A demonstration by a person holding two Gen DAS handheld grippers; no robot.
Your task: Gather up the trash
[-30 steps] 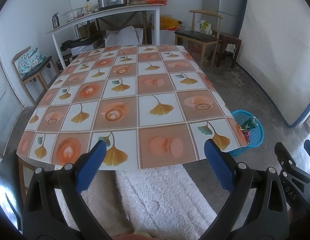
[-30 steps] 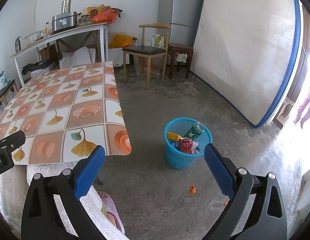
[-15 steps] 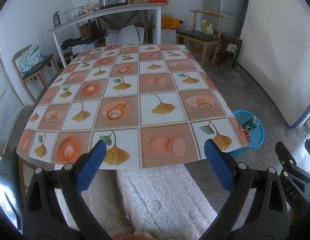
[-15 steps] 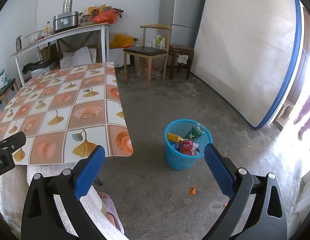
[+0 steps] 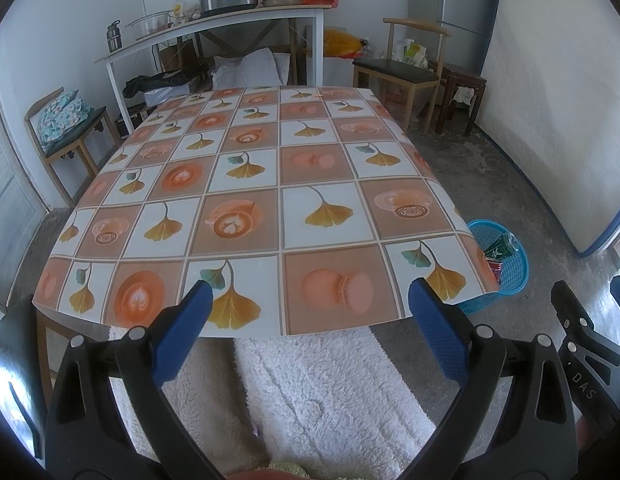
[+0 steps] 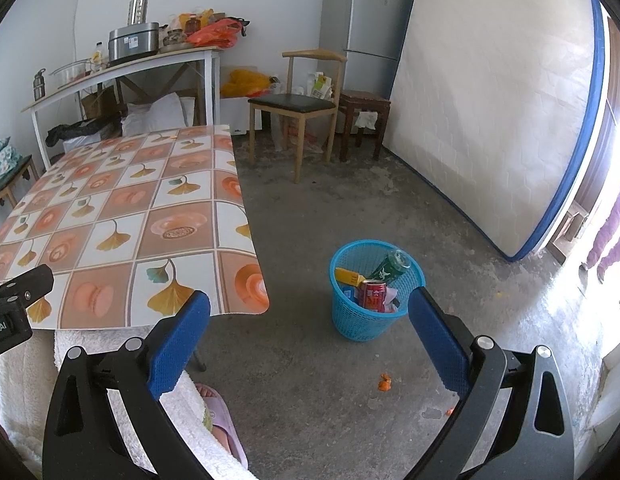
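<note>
Holding both tools spread apart, empty: left tool (image 5: 308,320) is hovering over tabletop (image 5: 250,184) edge; right tool (image 6: 310,326) is facing basket (image 6: 350,320) holding cans (image 6: 373,294).

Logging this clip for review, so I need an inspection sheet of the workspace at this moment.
Surface: table with a patterned cover, nothing seen on it.
Job's things: blue basket on the floor right of the table, holding a red can, a green can and a yellow packet.
Clutter: orange scraps on the floor near the basket.
Grippers: left gripper and right gripper both open, holding nothing.
Cables: nothing seen.
Surroundings: side table with pots, chair, fridge, mattress leaning on the wall.
</note>
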